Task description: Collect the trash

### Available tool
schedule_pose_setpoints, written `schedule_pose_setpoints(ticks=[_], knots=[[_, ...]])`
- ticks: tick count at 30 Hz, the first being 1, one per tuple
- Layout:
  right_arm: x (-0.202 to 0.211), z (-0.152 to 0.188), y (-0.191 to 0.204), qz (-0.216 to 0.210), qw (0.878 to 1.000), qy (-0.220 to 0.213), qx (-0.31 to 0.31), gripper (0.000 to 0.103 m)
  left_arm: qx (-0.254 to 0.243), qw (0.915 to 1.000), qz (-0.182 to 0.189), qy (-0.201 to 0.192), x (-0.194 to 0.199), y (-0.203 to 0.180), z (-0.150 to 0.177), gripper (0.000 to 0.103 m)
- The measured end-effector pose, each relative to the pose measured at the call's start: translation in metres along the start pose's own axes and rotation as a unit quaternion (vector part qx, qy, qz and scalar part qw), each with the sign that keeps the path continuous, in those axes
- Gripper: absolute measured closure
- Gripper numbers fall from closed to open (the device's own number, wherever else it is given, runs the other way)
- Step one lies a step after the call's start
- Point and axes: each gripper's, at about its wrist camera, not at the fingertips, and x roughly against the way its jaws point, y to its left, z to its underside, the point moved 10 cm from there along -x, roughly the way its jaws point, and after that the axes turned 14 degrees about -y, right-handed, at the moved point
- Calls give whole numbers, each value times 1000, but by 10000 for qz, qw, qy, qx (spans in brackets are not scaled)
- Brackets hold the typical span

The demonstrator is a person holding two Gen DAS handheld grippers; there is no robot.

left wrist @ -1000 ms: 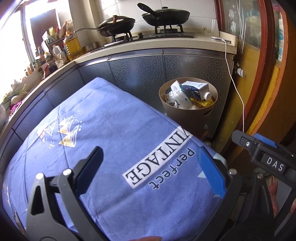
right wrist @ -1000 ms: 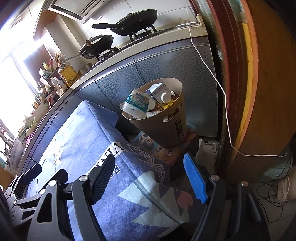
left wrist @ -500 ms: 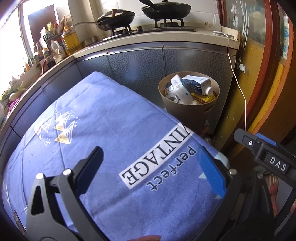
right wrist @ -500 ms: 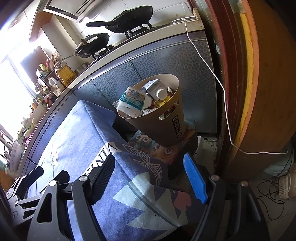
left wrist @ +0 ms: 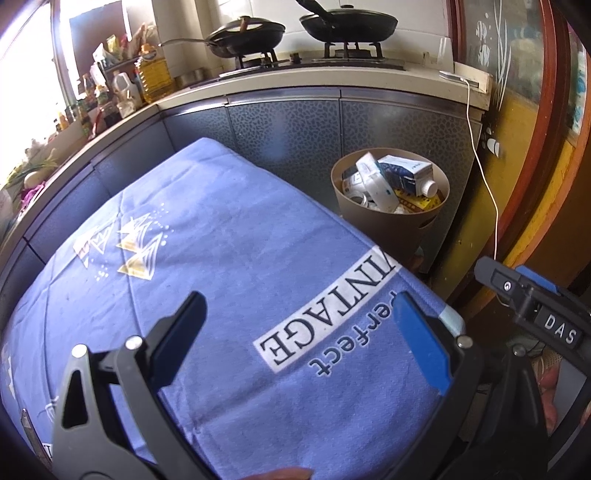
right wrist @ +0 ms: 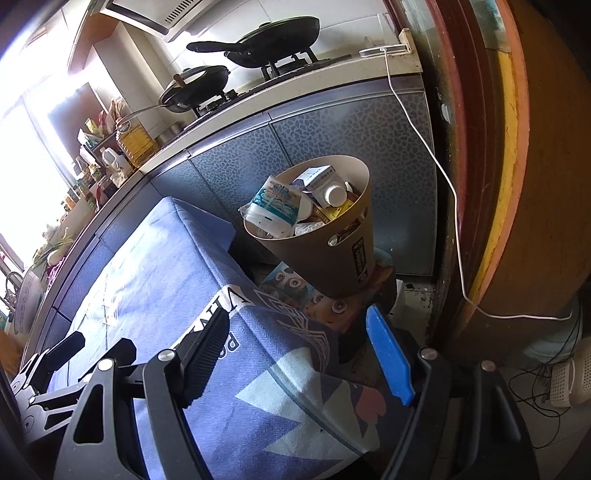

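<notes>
Nothing on the table or in the bin has moved since a second ago; only my left view has crept slightly, so the stove sits higher in frame and the brown trash bin (left wrist: pixel 388 218) reads a touch nearer. Both grippers hang over the blue tablecloth (left wrist: pixel 229 236), angled down toward the bin. Left gripper (left wrist: pixel 295 332): jaws spread wide, nothing between them, just the "VINTAGE perfect" print on the cloth showing in the gap. Right gripper (right wrist: pixel 299 354): jaws also wide apart and empty, holding the same gap as a second ago, framing the table's corner where the cloth drapes over the edge. Bin stands beyond the table's far right corner, against the grey patterned cabinet (right wrist: pixel 332 136), sitting on a cartoon-print box or stool (right wrist: pixel 314 299) as seen from the right wrist. It's full to the rim: a blue-and-white milk carton (left wrist: pixel 406 173) with a white cap lies on top, a crumpled white plastic pack (right wrist: pixel 275 206) pokes over the near-left edge, yellow packaging underneath. I see no loose trash on the cloth. Two black pans (left wrist: pixel 347 24) sit on the hob above the cabinet, and a white cable (right wrist: pixel 443 177) runs from the counter down the door frame on the right.
</notes>
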Motion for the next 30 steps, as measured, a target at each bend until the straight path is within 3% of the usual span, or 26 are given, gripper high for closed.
schedule_pose_setpoints(ticks=[30], knots=[[2, 2, 9, -36, 10000, 0, 65, 27, 284, 9995, -127, -41, 6, 15, -3, 6]])
